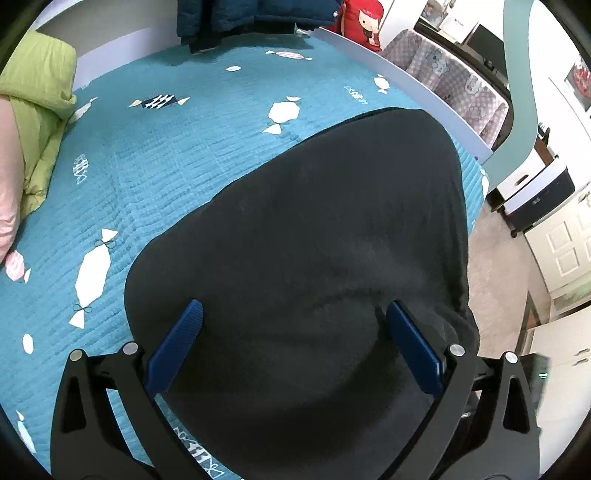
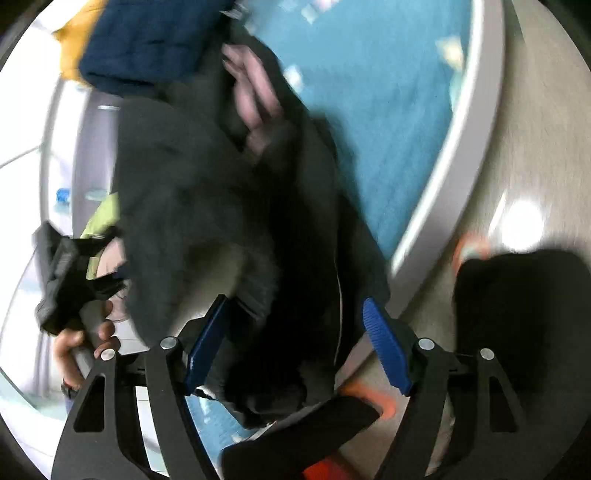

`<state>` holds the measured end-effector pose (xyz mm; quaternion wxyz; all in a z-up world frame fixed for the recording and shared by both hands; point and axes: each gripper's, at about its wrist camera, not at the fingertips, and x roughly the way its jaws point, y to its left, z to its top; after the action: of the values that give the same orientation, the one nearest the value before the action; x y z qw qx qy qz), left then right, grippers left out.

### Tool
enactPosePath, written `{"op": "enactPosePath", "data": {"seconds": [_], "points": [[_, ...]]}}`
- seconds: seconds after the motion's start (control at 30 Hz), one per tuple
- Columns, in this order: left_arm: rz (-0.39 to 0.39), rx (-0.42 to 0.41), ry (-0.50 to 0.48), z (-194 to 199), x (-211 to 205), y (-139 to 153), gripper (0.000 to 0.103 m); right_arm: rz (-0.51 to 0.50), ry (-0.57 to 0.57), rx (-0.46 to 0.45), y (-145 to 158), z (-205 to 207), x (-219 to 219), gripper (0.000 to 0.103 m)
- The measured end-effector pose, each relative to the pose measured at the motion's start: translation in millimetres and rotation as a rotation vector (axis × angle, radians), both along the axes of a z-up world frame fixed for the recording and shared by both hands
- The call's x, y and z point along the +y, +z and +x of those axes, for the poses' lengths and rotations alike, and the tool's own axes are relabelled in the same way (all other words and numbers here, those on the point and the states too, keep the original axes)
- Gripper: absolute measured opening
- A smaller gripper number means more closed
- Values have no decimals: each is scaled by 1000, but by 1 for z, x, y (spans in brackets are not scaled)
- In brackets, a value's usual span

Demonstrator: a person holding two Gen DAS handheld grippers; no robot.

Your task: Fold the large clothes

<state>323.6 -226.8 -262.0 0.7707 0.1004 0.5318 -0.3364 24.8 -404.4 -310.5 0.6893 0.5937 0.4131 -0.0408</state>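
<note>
A large black garment (image 1: 332, 240) lies spread on the teal bedspread (image 1: 166, 166), reaching to the bed's right edge. My left gripper (image 1: 294, 305) hovers over its near part, open, with the cloth below and between the blue pads (image 1: 177, 354), which do not press it. The right wrist view is blurred. There the black garment (image 2: 192, 184) is bunched, with a pink patch (image 2: 251, 92) showing in its folds. My right gripper (image 2: 295, 301) stands open over the cloth, its pads apart from it.
A dark blue jacket (image 1: 240, 18) lies at the bed's far end, with a green quilt (image 1: 37, 92) on the left. The white bed rail (image 2: 443, 184) borders the floor (image 2: 535, 110). A hand (image 2: 74, 343) shows at the left edge. Orange footwear (image 2: 373, 398) is below.
</note>
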Motion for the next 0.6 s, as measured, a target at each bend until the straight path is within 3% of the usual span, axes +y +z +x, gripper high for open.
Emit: {"op": "enactPosePath", "data": {"seconds": [0.17, 0.33, 0.43, 0.47, 0.53, 0.6], "points": [[17, 8, -6, 3, -3, -1, 98, 111, -58, 9, -42, 4, 0, 91], [32, 28, -53, 7, -9, 4, 98, 148, -77, -6, -72, 9, 4, 95], [-16, 46, -98, 9, -2, 15, 98, 214, -88, -15, -83, 14, 8, 95], [-62, 62, -124, 12, 3, 23, 98, 218, -89, -18, -82, 16, 8, 94], [-131, 75, -165, 16, 10, 37, 98, 242, -93, -37, -77, 17, 8, 80], [-153, 57, -205, 28, 16, 50, 98, 230, -77, -56, -69, 21, 7, 55]]}}
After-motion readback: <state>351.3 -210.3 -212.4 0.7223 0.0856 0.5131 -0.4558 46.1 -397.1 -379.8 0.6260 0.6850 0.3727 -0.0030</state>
